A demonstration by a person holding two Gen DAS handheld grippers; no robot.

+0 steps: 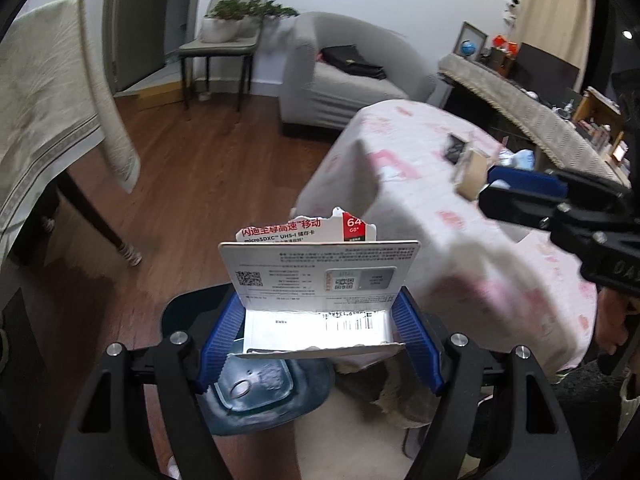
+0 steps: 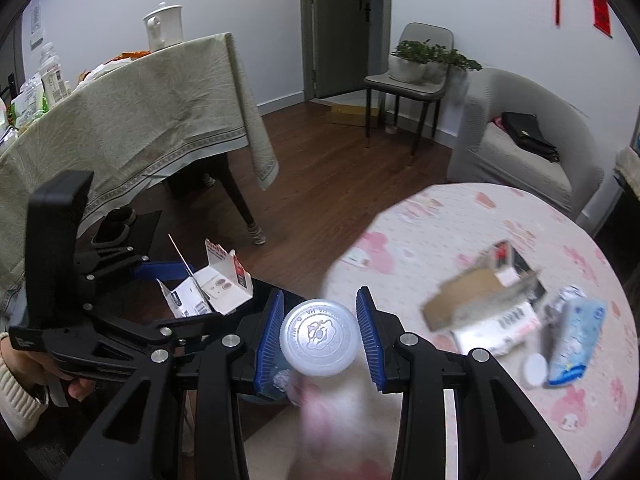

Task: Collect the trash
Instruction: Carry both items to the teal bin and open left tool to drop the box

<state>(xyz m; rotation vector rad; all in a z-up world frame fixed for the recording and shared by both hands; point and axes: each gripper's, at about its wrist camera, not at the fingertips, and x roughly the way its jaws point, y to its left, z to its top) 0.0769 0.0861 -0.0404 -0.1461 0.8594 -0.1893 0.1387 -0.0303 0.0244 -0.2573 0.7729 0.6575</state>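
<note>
Between ribbed blue pads (image 2: 269, 328): round translucent lid (image 2: 319, 337)

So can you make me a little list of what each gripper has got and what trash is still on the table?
left gripper: shut on a torn white memory card package
right gripper: shut on a white plastic lid
round table: pink and white patterned cloth
left on the table: an open cardboard box, a blue and white packet, a small white cap
below the left gripper: a dark blue bin, partly hidden
room behind: grey armchair, chair with potted plants
</note>
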